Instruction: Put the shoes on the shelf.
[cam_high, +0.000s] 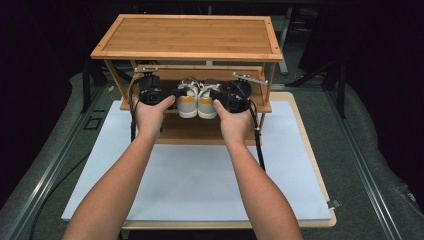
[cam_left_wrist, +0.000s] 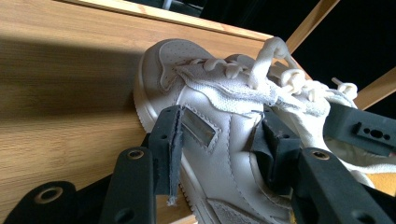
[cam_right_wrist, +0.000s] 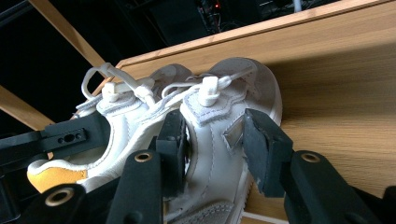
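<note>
A pair of white sneakers with orange heels stands side by side on the middle shelf (cam_high: 262, 106) of a wooden rack. My left gripper (cam_high: 183, 92) is shut on the left sneaker (cam_high: 187, 104), one jaw on its outer side, the other at its opening. In the left gripper view the left gripper (cam_left_wrist: 222, 128) clasps the left sneaker (cam_left_wrist: 187, 65) on the shelf board (cam_left_wrist: 70, 121). My right gripper (cam_high: 216, 94) is shut on the right sneaker (cam_high: 206, 105). In its own view the right gripper (cam_right_wrist: 214, 135) straddles the right sneaker (cam_right_wrist: 233, 77), with the left sneaker (cam_right_wrist: 123, 123) alongside.
The rack's top shelf (cam_high: 190, 37) overhangs the shoes, and its slanted side posts (cam_high: 268, 82) flank both hands. The rack stands at the back of a white mat (cam_high: 200, 175) on a wooden table. Cables trail from both grippers down over the mat.
</note>
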